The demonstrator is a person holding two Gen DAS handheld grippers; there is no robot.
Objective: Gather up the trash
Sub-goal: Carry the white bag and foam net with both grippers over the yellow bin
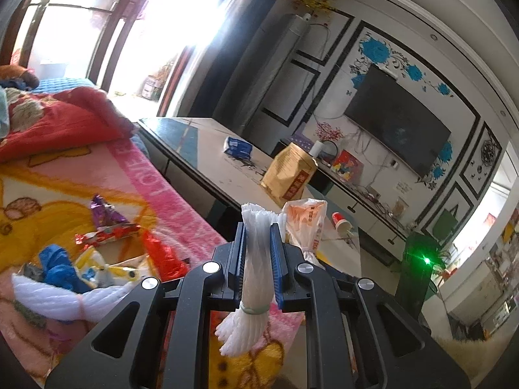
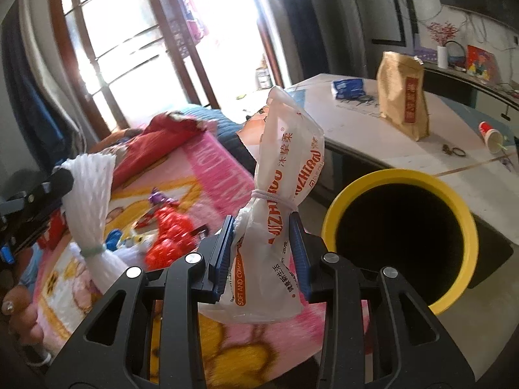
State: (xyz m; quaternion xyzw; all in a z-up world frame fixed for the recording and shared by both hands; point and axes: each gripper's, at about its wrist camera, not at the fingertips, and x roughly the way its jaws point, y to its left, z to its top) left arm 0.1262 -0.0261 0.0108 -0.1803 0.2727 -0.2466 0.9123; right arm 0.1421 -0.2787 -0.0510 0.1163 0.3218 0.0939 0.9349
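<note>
Foam net (image 1: 256, 259) clamped in left gripper (image 1: 258, 253), plastic wrapper (image 2: 279, 201) in right gripper (image 2: 264, 246) — beside yellow bin rim (image 2: 356, 184).

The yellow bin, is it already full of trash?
No. In the right wrist view the yellow bin looks dark and hollow inside, and the plastic wrapper is clamped in the right gripper beside it.
</note>
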